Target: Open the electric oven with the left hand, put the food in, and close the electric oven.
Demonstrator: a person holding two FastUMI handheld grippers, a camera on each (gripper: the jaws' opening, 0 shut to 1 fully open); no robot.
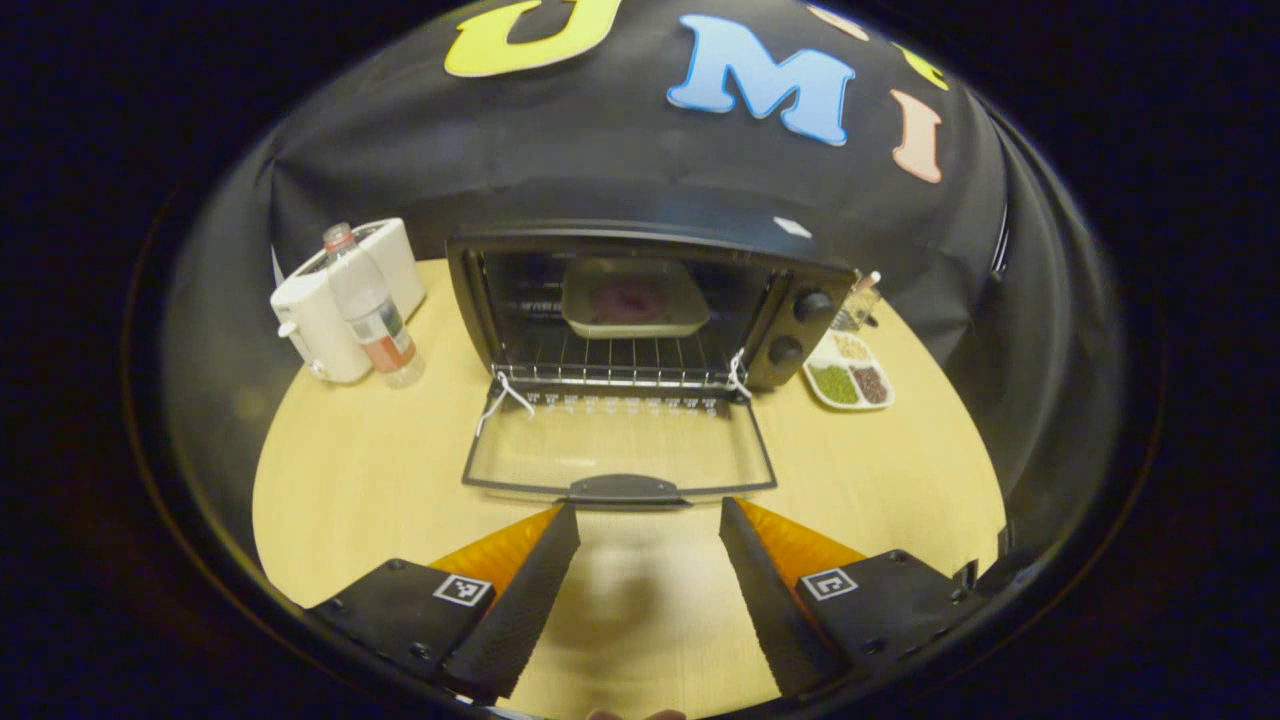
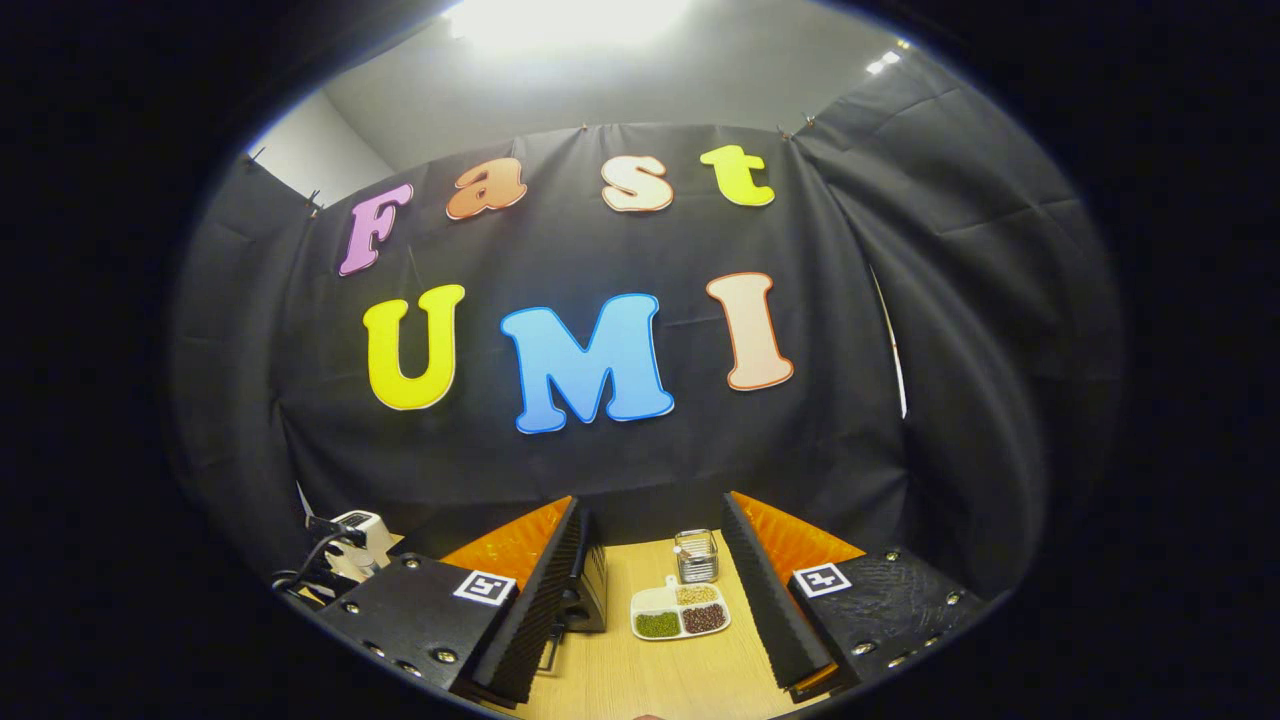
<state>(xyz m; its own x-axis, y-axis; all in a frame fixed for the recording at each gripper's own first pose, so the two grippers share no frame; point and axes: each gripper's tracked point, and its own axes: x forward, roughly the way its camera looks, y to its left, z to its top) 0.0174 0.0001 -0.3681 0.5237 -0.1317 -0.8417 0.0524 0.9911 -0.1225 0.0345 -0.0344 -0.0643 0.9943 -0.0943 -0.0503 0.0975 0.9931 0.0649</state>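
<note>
Oven [image 1: 640, 300] door [image 1: 620, 450] lowered ahead of the spread, empty left gripper [image 1: 650, 520]; food dish [image 1: 635, 297] inside; right gripper [image 2: 650, 515] likewise released.

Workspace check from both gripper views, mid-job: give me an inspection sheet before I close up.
Surface: light wooden table, bare in front of the oven.
Job's things: electric oven with its glass door folded flat down; tray of food sits inside on the wire rack.
Clutter: plastic bottle and white appliance left of the oven; divided dish of beans to its right; small wire basket behind that dish.
Grippers: left tongs open, empty, just short of the door handle; right tongs open, empty, raised.
Cables: dark cable by the white appliance.
Surroundings: black cloth wall.
</note>
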